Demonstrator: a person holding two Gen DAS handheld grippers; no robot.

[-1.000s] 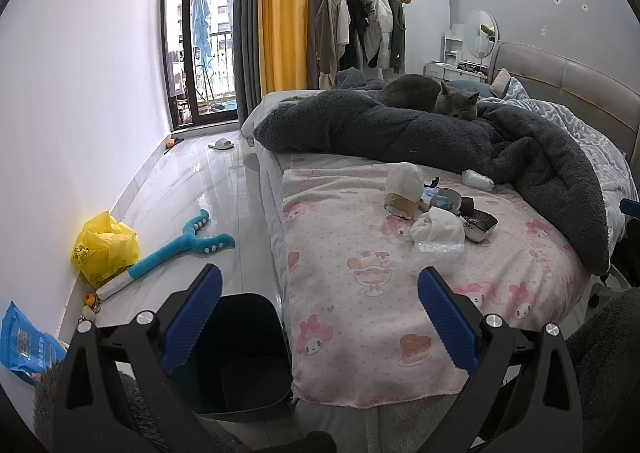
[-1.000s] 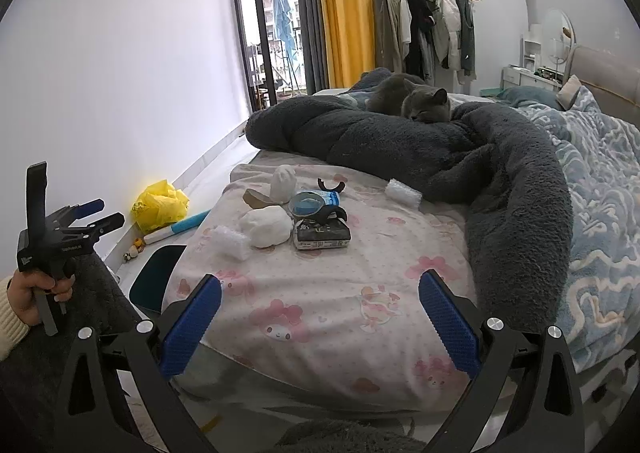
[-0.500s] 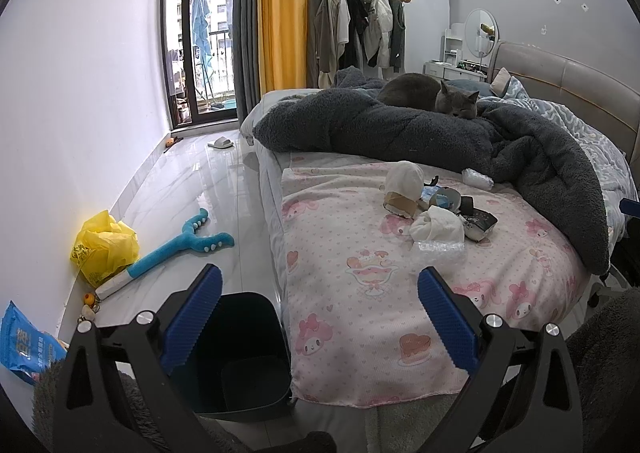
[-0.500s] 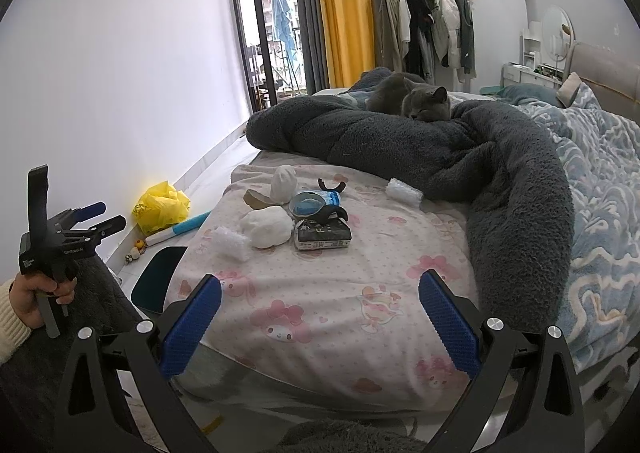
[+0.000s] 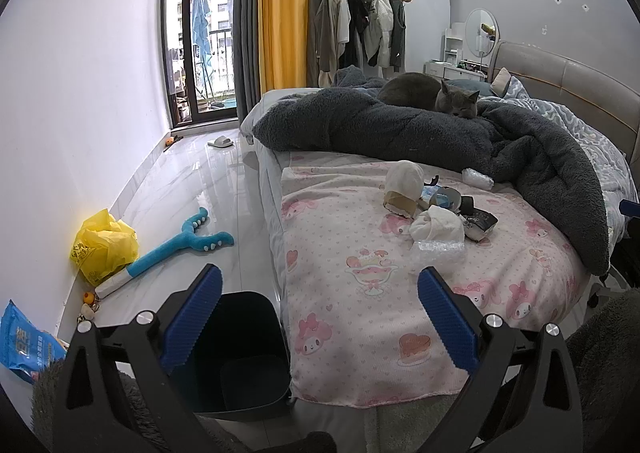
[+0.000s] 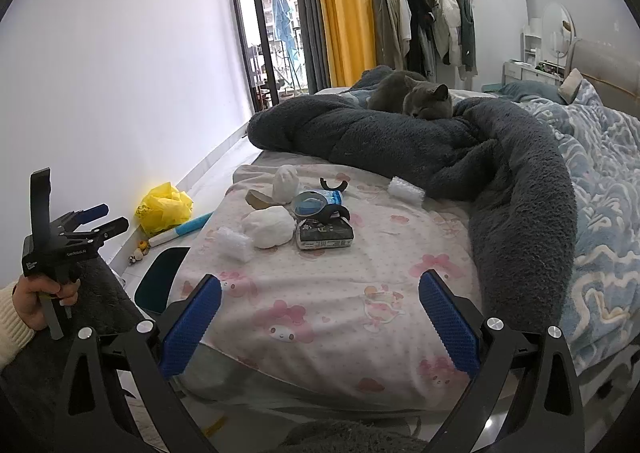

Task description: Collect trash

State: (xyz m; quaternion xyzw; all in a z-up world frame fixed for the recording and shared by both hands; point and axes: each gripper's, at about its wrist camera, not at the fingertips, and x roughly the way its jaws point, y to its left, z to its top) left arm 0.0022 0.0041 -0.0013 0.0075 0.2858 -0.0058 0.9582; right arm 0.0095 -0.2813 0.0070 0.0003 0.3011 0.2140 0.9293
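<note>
A cluster of trash lies on the pink bed sheet (image 6: 320, 293): a crumpled white tissue wad (image 6: 269, 228), bubble wrap (image 6: 234, 244), a dark packet (image 6: 325, 233), a blue roll (image 6: 310, 203) and a white bag (image 6: 285, 183). In the left wrist view the same tissue wad (image 5: 437, 227) and bubble wrap (image 5: 437, 251) lie beyond my left gripper (image 5: 319, 315), which is open and empty. A dark bin (image 5: 236, 349) stands on the floor beside the bed, under the left fingertip. My right gripper (image 6: 319, 315) is open, empty, well short of the trash.
A grey cat (image 6: 416, 97) sleeps on the dark fleece blanket (image 6: 500, 173) behind the trash. On the floor by the wall lie a yellow bag (image 5: 105, 247), a blue toy (image 5: 180, 241) and a blue packet (image 5: 24, 341). A hand (image 6: 36, 301) holds the left gripper.
Both views have barely shifted. Both grippers stay open and nothing on the bed has moved.
</note>
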